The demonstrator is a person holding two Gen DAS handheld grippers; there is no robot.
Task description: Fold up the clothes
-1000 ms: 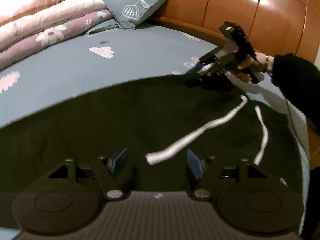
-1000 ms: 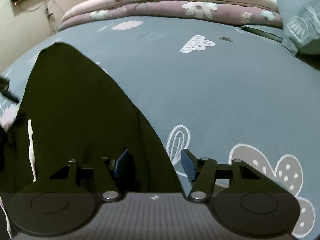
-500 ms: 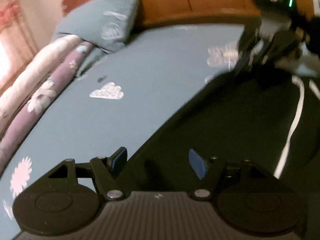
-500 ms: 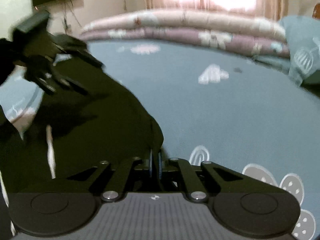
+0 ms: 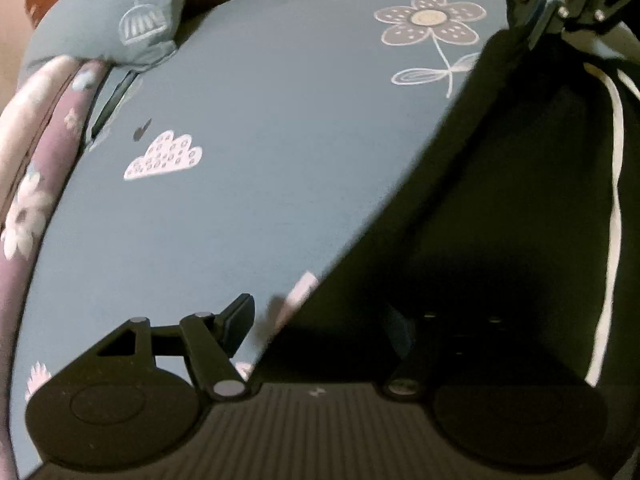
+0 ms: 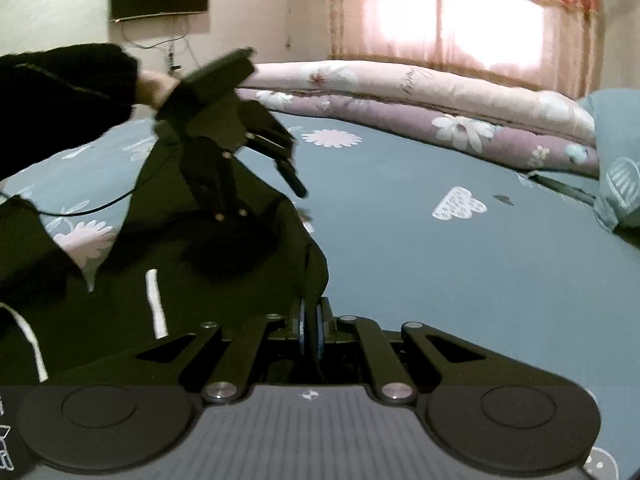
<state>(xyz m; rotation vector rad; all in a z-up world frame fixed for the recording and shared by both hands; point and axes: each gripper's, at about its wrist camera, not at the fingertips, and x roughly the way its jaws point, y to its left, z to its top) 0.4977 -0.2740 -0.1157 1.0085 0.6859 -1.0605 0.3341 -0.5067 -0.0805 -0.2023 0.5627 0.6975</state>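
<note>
The right gripper (image 6: 311, 334) is pinching the dark garment's (image 6: 224, 264) edge, jaws now pressed together where a second ago they were spread. The left gripper (image 5: 320, 322) is hovering wide open over the garment's edge on the blue bedsheet (image 5: 260, 160).

No legible text anywhere; only blurred cursive on the pink quilt (image 6: 416, 80).

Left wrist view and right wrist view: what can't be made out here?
- Left wrist view: the left gripper has its right finger lost against the dark garment.
- Same view: the right gripper is cut off by the top edge.
- Right wrist view: the garment's near part sits behind the gripper body; the person's hand is blurred.
</note>
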